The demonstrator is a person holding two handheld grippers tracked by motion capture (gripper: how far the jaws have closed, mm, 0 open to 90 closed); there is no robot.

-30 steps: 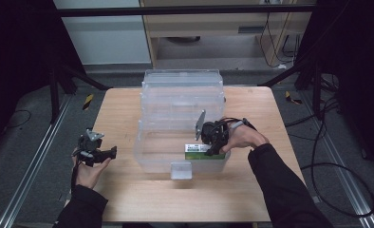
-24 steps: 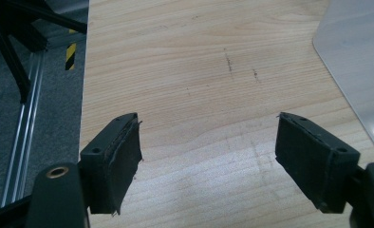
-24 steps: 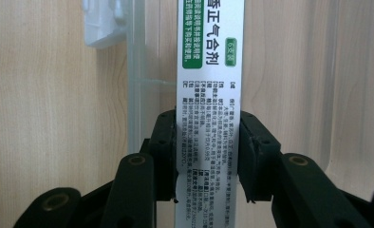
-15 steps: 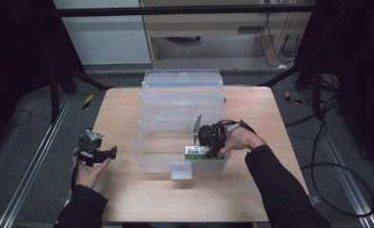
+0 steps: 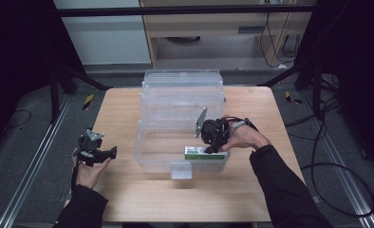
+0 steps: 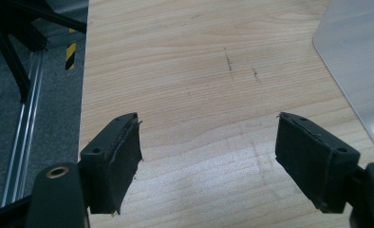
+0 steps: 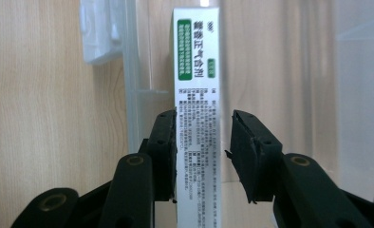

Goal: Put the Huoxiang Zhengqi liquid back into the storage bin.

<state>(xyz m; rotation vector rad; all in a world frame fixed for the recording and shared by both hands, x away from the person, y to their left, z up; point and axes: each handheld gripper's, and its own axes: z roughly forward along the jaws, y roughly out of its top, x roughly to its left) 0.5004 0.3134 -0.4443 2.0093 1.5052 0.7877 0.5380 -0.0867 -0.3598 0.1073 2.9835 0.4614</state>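
Note:
A long white box with a green label [image 5: 199, 153] [image 7: 197, 71] lies along the front right of a clear plastic bin [image 5: 140, 142]. My right gripper [image 5: 208, 147] [image 7: 204, 118] points down over the box with its jaws on either side. One pad touches the box's edge, while a narrow gap shows at the other pad, so the gripper is open. My left gripper [image 5: 110, 153] [image 6: 209, 128] is held just above the wooden table [image 5: 128, 109], left of the bin, open wide with nothing between its jaws.
The bin's clear lid [image 5: 182, 90] stands open behind it. A white latch [image 5: 181, 169] [image 7: 97, 33] sticks out at the bin's front wall. A rounded corner of clear plastic [image 6: 360, 57] lies ahead of the left gripper. Metal rails and cables run along the floor on both sides.

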